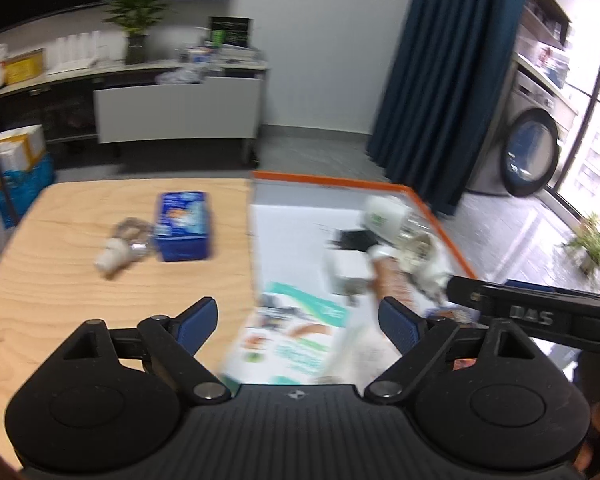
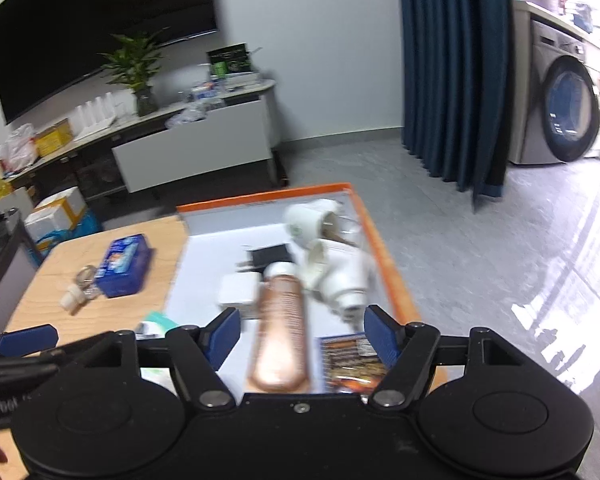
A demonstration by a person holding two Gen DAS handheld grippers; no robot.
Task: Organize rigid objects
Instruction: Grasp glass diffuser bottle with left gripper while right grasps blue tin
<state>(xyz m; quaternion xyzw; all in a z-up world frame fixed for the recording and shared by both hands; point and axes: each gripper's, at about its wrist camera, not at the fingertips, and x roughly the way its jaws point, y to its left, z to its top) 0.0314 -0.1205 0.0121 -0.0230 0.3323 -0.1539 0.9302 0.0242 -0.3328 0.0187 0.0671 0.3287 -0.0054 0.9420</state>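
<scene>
Orange-rimmed tray [image 2: 384, 264] holds copper tube [image 2: 280, 332], white plugs [image 2: 340, 276], black adapter [image 2: 270, 257].

Looks like a home/apt living rm w/ laundry nook: big dark TV [image 2: 100, 36] upper left, low media console [image 2: 192, 148] under it w/ potted plant [image 2: 134, 68], blue curtain [image 2: 452, 72] center-right, front-load washer [image 2: 560, 108] at far right by window.
</scene>
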